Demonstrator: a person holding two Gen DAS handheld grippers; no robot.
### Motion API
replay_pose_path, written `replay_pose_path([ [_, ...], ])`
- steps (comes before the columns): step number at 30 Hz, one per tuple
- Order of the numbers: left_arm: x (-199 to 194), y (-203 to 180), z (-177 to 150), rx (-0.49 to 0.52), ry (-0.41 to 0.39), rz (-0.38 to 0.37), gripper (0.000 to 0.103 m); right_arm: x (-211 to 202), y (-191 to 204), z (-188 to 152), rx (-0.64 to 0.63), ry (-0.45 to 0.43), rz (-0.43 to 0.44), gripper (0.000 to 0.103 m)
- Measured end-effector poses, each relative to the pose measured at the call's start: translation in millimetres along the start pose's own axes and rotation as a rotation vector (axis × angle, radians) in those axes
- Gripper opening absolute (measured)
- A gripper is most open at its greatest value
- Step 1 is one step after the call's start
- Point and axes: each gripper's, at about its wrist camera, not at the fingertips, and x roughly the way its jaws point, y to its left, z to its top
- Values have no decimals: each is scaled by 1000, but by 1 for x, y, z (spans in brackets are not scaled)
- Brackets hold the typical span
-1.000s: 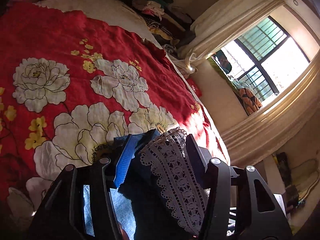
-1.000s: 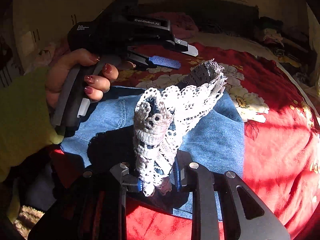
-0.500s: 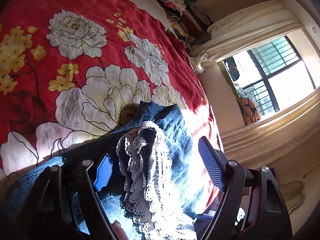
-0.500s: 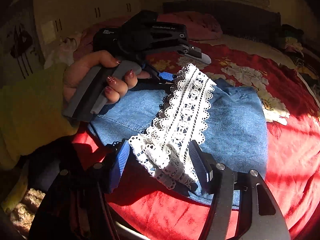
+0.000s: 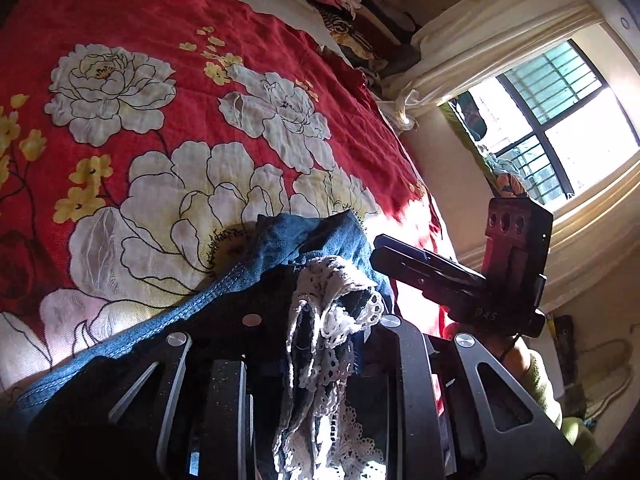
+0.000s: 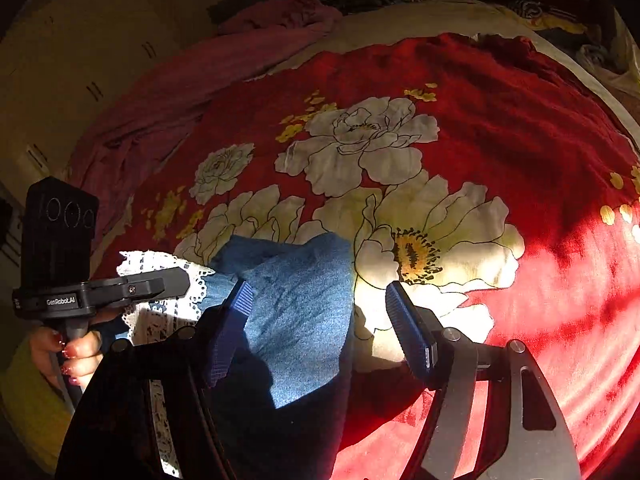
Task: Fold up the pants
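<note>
Blue denim pants (image 5: pixel 304 232) with a white lace hem (image 5: pixel 332 280) lie folded on the red flowered bedcover (image 5: pixel 160 140). My left gripper (image 5: pixel 320 304) is closing, and the bunched lace sits pinched between its fingers, which hide under the fabric. In the right wrist view the left gripper (image 6: pixel 160 284) rests on the lace hem (image 6: pixel 160 264). My right gripper (image 6: pixel 316 292) is opening above the denim (image 6: pixel 304 320); its blue pads stand apart and touch nothing. It also shows at the right of the left wrist view, right gripper (image 5: pixel 440 276).
The bedcover (image 6: pixel 480 120) stretches ahead and to the right. A pink blanket (image 6: pixel 200 68) lies at the head of the bed. Piled clothes (image 5: pixel 352 20) sit along the far side, by a curtained window (image 5: pixel 560 128). A person's hand (image 6: pixel 76 356) holds the left gripper's handle.
The right gripper let go of the lace and swung right, over the denim's edge. The left gripper opened, then closed on the bunched lace.
</note>
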Motion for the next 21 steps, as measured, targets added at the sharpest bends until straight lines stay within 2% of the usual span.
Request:
replay_pose_path([
  [2, -3, -5, 2, 25, -18, -19, 15, 17, -12, 0, 47, 36, 58, 69],
  [4, -7, -8, 5, 52, -40, -24, 15, 16, -13, -1, 35, 33, 146, 29],
  [5, -9, -9, 7, 62, -51, -25, 15, 9, -14, -1, 32, 3, 152, 14],
  [8, -7, -3, 9, 58, -67, 16, 15, -12, -15, 3, 23, -90, 107, 14],
  [11, 2, 11, 9, 19, -66, 69, 15, -1, -10, 5, -47, -54, -14, 14],
  [13, 7, 15, 6, 27, -52, 145, 15, 11, -6, 3, -88, -13, -75, 18],
  [16, 6, 21, 3, 14, -54, 155, 16, 20, -1, 1, -133, -5, -125, 25],
  [17, 5, 22, 2, 8, -53, 167, 19, 19, 0, 1, -136, -13, -142, 31],
  [20, -4, 23, -1, -1, -67, 183, 25, 1, 0, -2, -104, -66, -120, 60],
  [21, -9, 22, -2, -6, -74, 183, 27, -8, 1, -5, -101, -88, -110, 62],
])
